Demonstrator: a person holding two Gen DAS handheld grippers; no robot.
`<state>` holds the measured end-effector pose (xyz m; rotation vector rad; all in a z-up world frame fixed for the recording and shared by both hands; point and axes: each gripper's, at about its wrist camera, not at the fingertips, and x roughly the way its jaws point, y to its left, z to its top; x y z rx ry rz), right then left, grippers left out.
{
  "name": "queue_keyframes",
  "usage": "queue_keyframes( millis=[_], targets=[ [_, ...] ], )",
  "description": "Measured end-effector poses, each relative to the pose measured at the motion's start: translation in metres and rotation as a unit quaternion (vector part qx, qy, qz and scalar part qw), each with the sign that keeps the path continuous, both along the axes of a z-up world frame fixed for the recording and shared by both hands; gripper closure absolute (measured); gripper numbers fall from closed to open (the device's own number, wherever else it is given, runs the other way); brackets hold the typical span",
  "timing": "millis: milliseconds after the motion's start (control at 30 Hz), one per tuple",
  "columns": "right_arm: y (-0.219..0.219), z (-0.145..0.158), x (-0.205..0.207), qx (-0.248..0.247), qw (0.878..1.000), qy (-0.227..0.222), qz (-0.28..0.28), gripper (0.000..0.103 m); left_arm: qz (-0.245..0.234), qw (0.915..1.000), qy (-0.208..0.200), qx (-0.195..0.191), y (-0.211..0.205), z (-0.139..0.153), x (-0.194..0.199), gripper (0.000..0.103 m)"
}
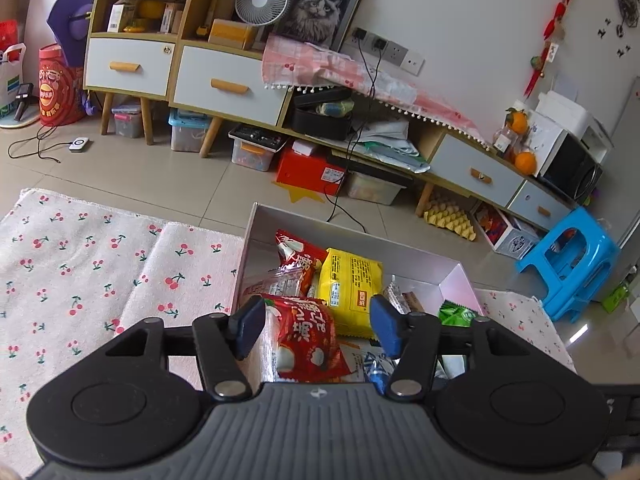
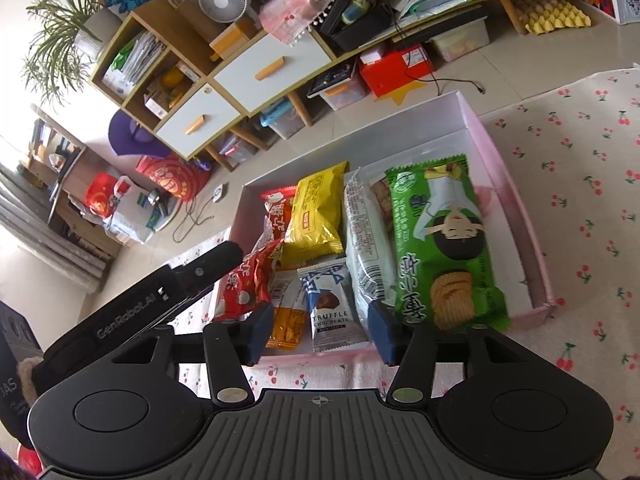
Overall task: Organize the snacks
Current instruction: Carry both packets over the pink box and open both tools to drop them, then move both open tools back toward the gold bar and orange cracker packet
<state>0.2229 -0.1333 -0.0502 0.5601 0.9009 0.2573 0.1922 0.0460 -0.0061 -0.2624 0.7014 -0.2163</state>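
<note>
A pink box [image 2: 516, 184] is seen at the centre of the right wrist view, resting on a cherry-print cloth [image 2: 580, 160], with snacks packed inside. A green cracker pack [image 2: 440, 240] lies along the box's right side, beside a white wrapped pack [image 2: 360, 232], a yellow pack [image 2: 316, 212], a truffle chocolate bar [image 2: 330, 304] and an orange snack [image 2: 286, 320]. The right hand-held gripper [image 2: 320, 330] is held open at the lower centre, nothing pressed between its blue pads. In the left wrist view, the left hand-held gripper [image 1: 318, 330] is likewise open, a red snack pack [image 1: 304, 336] lying between its pads without being clamped.
</note>
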Motion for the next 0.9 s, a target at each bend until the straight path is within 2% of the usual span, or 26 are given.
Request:
queue_keyframes(
  millis=[133, 267, 633, 900],
  targets=[
    [-0.006, 0.008, -0.008, -0.004, 1.0, -0.001, -0.007, 0.046, -0.003, 1.0, 0.001, 0.005, -0.001, 0.007, -0.008, 0.041],
    [-0.012, 0.018, -0.017, -0.012, 1.0, 0.002, -0.017, 0.031, -0.007, 0.9999, 0.003, 0.012, -0.003, 0.014, -0.017, 0.03],
    [-0.024, 0.037, -0.05, -0.04, 0.999, -0.001, -0.021, 0.024, -0.016, 0.9991, 0.01, 0.037, -0.007, 0.027, -0.049, 0.007],
    [-0.032, 0.043, -0.069, -0.059, 0.998, 0.001, -0.023, 0.021, -0.025, 0.9972, 0.014, 0.07, -0.01, 0.028, -0.07, 0.001]
  ],
)
